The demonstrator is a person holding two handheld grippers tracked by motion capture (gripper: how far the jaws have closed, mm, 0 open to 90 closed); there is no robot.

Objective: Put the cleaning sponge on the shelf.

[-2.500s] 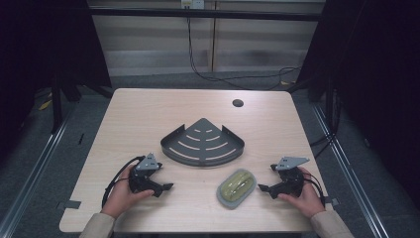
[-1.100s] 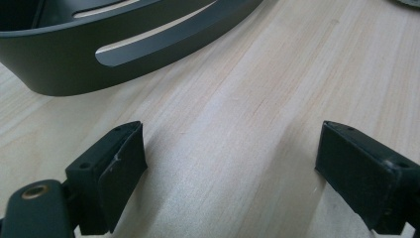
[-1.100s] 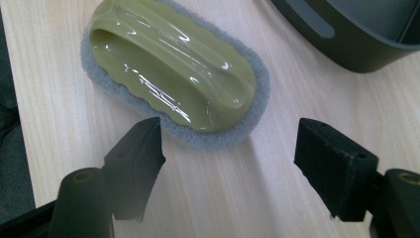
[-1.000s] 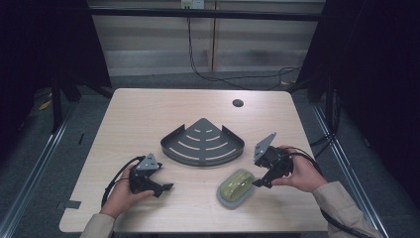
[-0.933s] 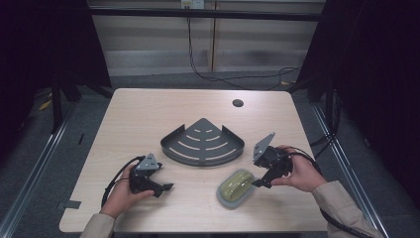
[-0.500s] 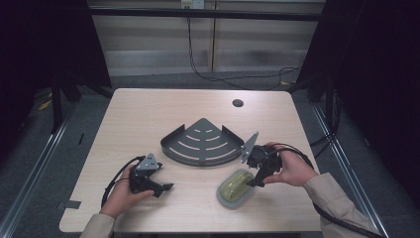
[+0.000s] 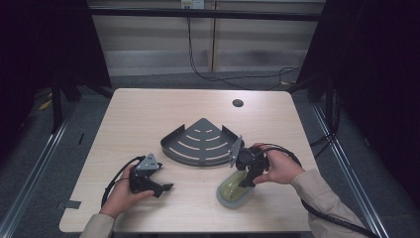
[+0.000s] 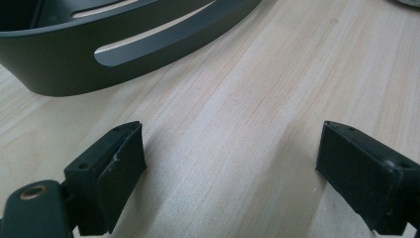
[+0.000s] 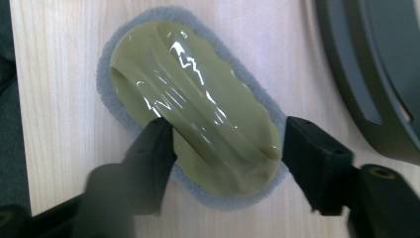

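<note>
the right gripper (image 7: 243,182) has come in over the scrubber (image 9: 193,134), jaws just closing either side, seemingly touching it; left gripper (image 8: 233,168) rests wide open, empty.

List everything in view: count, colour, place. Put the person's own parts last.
Table: one, pale wood, centre of the high view.
Hole: one, dark, round, far right part of the table.
Corner shelf: one, dark grey, slotted, mid-table.
Scrubber: one, olive glossy top on a grey pad, on the table near the shelf's right end.
Cables: several, black, on the floor behind the table.
Left tool: one, black, on the table at the near left, jaws wide apart over bare wood.
Right tool: one, black, jaws either side of the scrubber and just closing in; contact unclear.
Hands: two, left, right, each holding a tool.
</note>
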